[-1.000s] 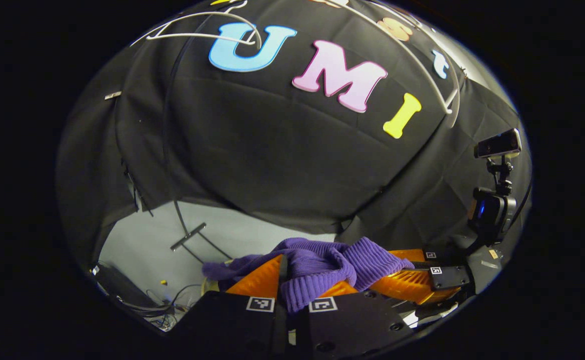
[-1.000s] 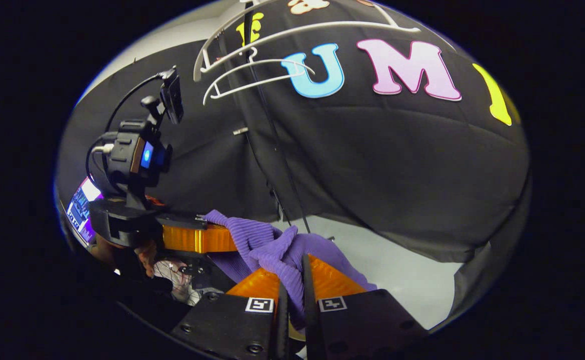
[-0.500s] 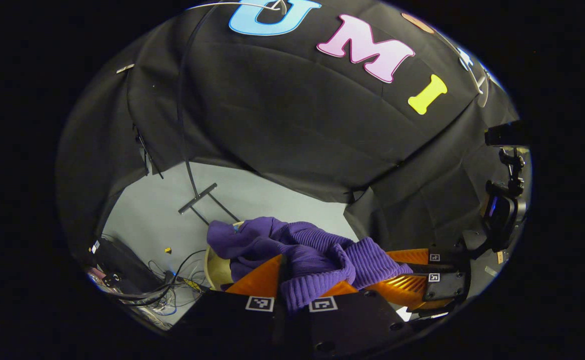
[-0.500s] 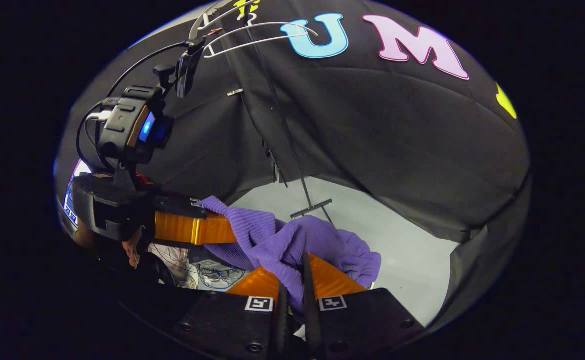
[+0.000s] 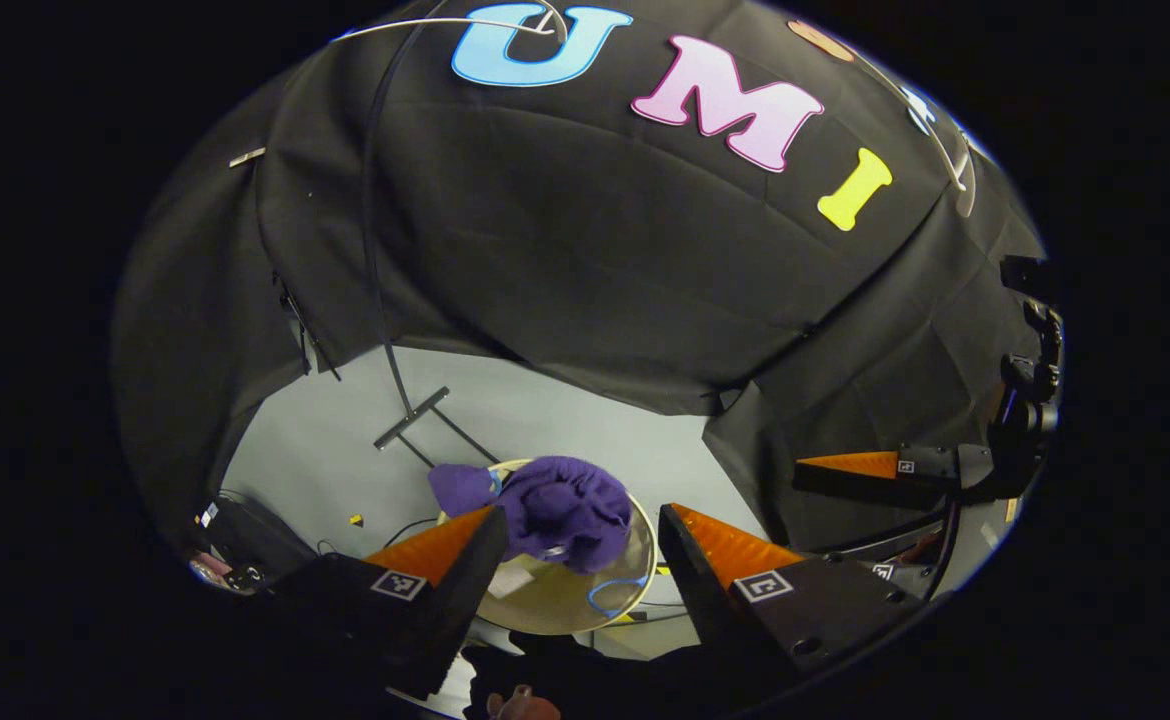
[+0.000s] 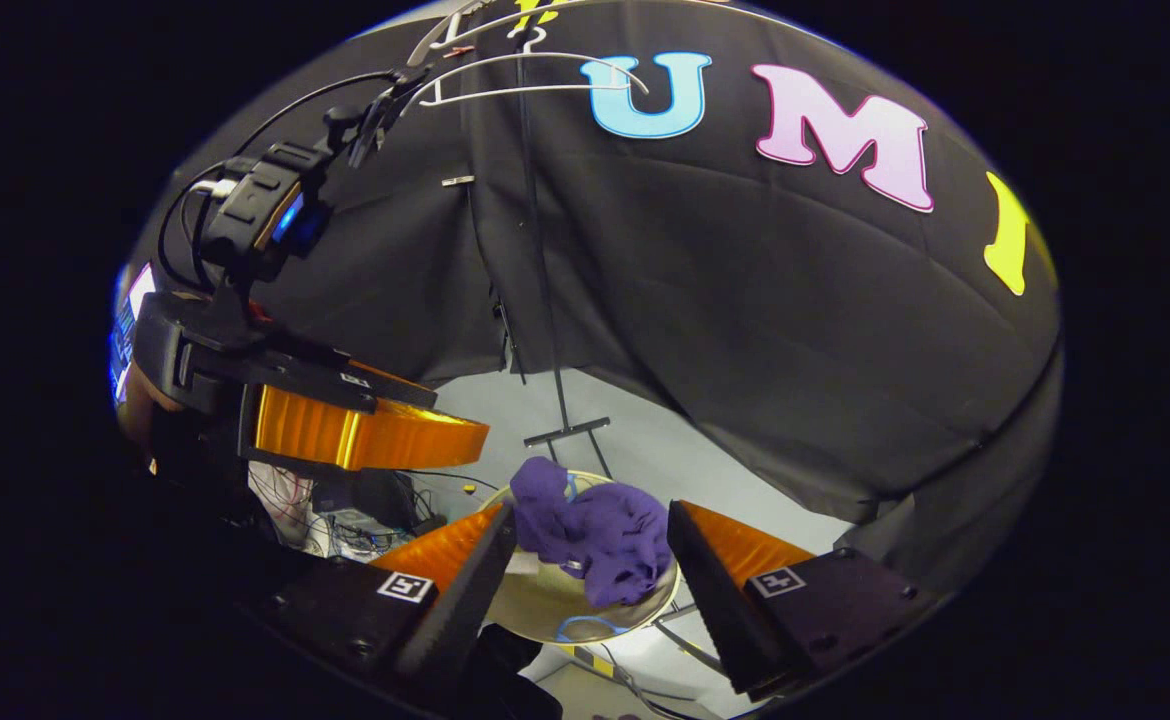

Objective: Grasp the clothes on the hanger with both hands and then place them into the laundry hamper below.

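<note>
A purple knitted garment (image 5: 560, 508) lies crumpled in the round laundry hamper (image 5: 635, 570) on the floor below, one fold draped over the far rim. My left gripper (image 5: 577, 525) hangs open above it with nothing between its fingers. In the right gripper view the same garment (image 6: 600, 527) rests in the hamper (image 6: 545, 615), and my right gripper (image 6: 593, 520) stands open above it, holding nothing. The left gripper (image 6: 365, 440) appears at the left of that view, and the right gripper (image 5: 860, 470) at the right of the left gripper view. A bare white hanger (image 6: 515, 90) hangs at the top.
A black stand pole (image 6: 540, 280) runs down to a foot (image 6: 567, 432) on the grey floor just behind the hamper. Cables and equipment (image 5: 245, 560) lie on the floor at the left. The black cloth wall closes the back.
Both grippers were shut on the purple garment and have opened. The garment has dropped away from them into the hamper below.
</note>
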Available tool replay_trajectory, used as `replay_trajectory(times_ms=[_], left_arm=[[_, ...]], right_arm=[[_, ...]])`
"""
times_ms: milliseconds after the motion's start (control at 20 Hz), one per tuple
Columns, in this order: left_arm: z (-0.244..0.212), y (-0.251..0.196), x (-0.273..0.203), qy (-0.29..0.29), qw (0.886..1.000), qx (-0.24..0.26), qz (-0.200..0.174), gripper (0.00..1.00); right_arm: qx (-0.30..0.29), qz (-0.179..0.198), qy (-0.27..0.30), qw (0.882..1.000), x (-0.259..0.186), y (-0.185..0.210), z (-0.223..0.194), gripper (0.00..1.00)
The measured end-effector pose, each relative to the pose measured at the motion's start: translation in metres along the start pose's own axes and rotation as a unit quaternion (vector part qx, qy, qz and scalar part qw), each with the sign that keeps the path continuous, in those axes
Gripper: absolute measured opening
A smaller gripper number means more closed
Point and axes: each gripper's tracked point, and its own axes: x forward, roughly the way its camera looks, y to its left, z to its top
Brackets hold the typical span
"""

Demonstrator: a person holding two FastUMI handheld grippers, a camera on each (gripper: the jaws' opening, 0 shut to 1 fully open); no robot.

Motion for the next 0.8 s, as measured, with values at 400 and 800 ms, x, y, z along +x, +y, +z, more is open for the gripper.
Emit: replay_trajectory(times_ms=[400,800], left_arm=[[0.021,0.002,-0.024,-0.051,0.999,0.002,-0.017,0.96],[0.038,-0.004,-0.082,-0.108,0.991,0.047,-0.059,0.95]], right_arm=[[0.008,-0.019,-0.02,1.0,-0.012,0.003,0.014,1.0],[0.004,-0.062,-0.079,0.995,-0.055,0.035,0.048,1.0]])
